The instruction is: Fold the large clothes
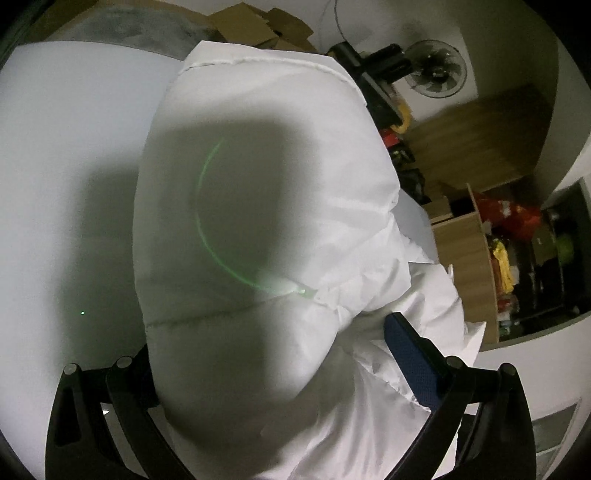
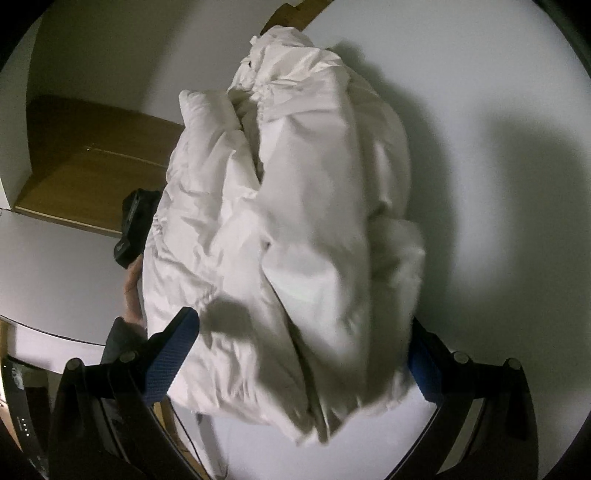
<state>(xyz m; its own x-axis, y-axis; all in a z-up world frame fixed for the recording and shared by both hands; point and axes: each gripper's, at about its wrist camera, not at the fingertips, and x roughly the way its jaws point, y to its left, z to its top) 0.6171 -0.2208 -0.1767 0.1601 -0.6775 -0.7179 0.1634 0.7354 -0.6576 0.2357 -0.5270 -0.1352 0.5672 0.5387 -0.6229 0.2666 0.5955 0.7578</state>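
We find no brand, label or legible writing on anything in either view; the small marks on the dark device at the lower left of the right wrist view are too small to read.

The white padded garment lies bunched on the white worktop. In the left wrist view its long axis runs from between the jaws away toward the far edge of the worktop, where a stitched seam crosses the bundle. A green arc of lens flare sits on its shadowed middle. In the right wrist view the same garment also stretches lengthwise away from the camera, its crumpled far end pointing toward the worktop's far rim.

The left gripper has its jaws spread wide, with the garment bulging between them; only the right blue pad is visible, lying against the cloth, and the other finger is hidden behind the bundle. The right gripper likewise straddles the garment with jaws wide apart, blue pads at either flank of the cloth; whether they press it we cannot tell.

Beyond the worktop's edge we see cardboard boxes, a fan and wooden shelving.
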